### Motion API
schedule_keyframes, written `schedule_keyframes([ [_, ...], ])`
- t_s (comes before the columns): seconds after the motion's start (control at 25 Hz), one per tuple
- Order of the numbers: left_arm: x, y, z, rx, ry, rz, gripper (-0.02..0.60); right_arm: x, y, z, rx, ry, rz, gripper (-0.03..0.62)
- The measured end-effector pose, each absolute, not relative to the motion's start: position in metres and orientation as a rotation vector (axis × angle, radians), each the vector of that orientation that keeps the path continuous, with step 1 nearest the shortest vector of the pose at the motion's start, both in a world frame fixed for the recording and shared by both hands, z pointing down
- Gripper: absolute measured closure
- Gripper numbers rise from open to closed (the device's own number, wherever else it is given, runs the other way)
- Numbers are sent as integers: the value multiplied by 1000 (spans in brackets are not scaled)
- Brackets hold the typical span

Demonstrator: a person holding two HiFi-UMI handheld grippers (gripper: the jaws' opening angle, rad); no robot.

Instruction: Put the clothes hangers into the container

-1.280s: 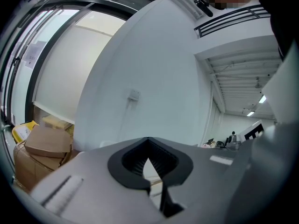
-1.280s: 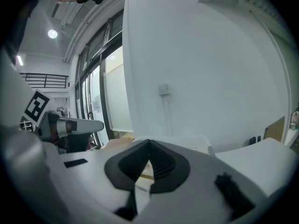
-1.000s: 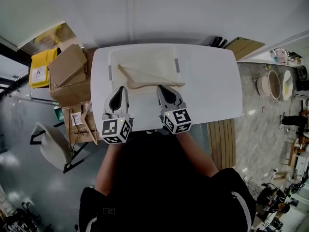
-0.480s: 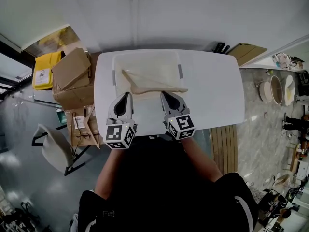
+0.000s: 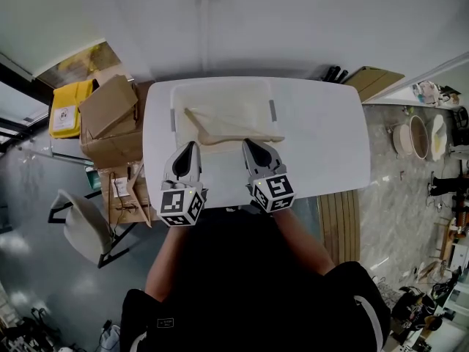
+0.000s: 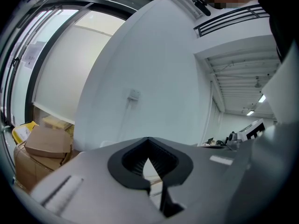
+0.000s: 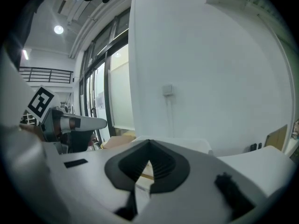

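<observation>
At the table's near edge your left gripper [image 5: 192, 146] and right gripper [image 5: 247, 144] rest shut, empty. If the hanger [image 5: 223, 136] only rests across the container [image 5: 220, 83], a nudge could spill it.

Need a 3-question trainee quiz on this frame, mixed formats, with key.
1. True or false: the left gripper holds a wooden hanger.
2. In the head view, what stands just left of the table? A. cardboard boxes B. a sink C. a fridge
3. Fill in: the right gripper has its jaws ____.

Key: 1 false, nothing is between its jaws; 2 A; 3 shut.
</observation>
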State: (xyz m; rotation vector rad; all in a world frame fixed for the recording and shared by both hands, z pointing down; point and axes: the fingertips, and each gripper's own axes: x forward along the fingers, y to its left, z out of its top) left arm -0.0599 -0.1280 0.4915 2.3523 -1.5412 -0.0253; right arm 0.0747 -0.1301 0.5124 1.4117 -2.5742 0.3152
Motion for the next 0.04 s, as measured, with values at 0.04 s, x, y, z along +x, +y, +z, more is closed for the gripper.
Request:
schedule_keyframes([
  [0.04, -60, -128, 492, 2351, -1541, -24, 575, 74, -130, 512, 1410, -2576, 315, 580],
])
